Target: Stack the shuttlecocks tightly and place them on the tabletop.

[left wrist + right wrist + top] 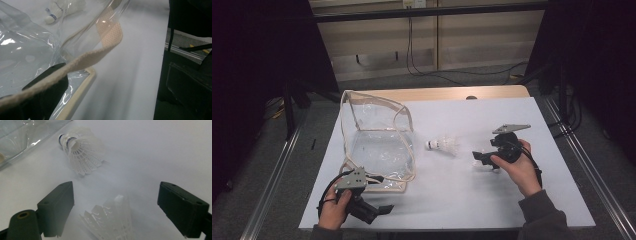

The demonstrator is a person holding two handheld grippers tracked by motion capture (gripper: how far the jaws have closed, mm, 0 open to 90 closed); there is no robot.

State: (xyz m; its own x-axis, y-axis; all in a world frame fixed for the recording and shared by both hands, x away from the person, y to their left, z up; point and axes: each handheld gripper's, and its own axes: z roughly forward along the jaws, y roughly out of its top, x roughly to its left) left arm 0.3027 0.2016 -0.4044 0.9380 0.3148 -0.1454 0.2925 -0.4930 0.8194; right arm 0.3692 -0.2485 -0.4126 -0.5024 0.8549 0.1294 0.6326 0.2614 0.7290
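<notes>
While clamped on the cream strap [110, 37] of the clear bag [377, 145] at the table's left, left gripper [379, 210] low by the near edge; shuttlecock [443, 145] on the white table [492, 200] mid-way; right gripper [484, 159] wide open, second shuttlecock [112, 220] between its jaws, untouched.

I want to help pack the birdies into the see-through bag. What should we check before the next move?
1. Right hand-held gripper open: ok, jaws stand wide apart.
2. Near birdie between its jaws: ok, not yet gripped.
3. Second birdie within reach: ok, it lies on the table beside the bag.
4. Left hand-held gripper holding the bag strap: cannot tell; the strap lies over one jaw.
5. Bag mouth open: ok, it stands open.
</notes>
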